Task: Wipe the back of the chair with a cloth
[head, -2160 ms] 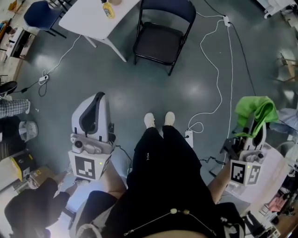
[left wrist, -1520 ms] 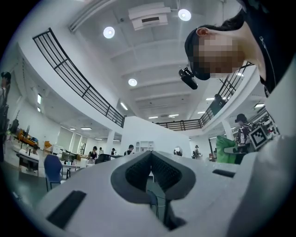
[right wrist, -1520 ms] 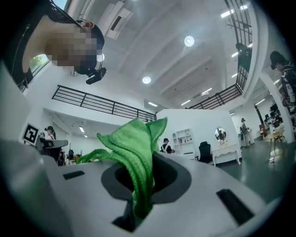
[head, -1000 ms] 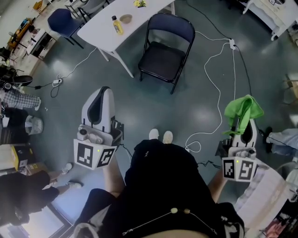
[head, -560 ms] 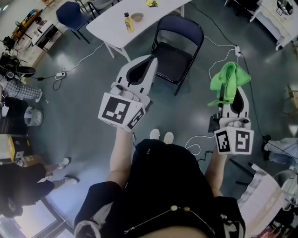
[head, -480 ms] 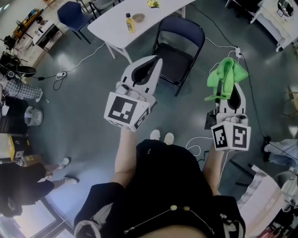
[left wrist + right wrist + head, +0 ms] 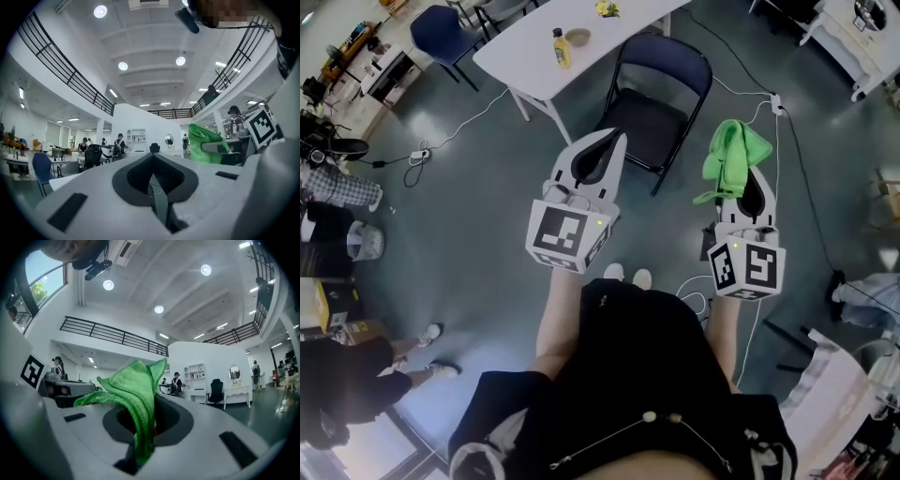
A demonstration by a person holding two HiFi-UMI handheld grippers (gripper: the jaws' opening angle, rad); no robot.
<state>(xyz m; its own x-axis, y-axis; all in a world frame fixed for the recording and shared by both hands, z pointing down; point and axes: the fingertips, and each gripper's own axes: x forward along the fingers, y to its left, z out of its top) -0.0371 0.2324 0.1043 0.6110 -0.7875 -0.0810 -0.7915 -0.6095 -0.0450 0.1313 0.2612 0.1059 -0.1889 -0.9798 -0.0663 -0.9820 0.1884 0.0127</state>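
A dark folding chair [image 7: 649,111] stands on the floor ahead of me, its padded back [image 7: 667,54] on the far side by the table. My right gripper [image 7: 748,180] is shut on a green cloth [image 7: 731,153], which bunches out over its tips; the cloth [image 7: 135,389] also fills the right gripper view. The left gripper [image 7: 616,141] is shut with nothing in it and hangs over the chair's near left edge in the head view. Both are held up, well short of the chair's back. In the left gripper view the cloth [image 7: 204,143] shows at the right.
A white table [image 7: 534,58] with a yellow bottle [image 7: 560,47] and a bowl [image 7: 577,37] stands just behind the chair. A white cable [image 7: 741,103] snakes over the grey floor at the right. A blue chair [image 7: 442,26] is at the far left. My shoes [image 7: 625,276] are below the grippers.
Both grippers have risen from beside my hips to in front of me and moved forward toward the chair. The cloth stays clamped in the right one.
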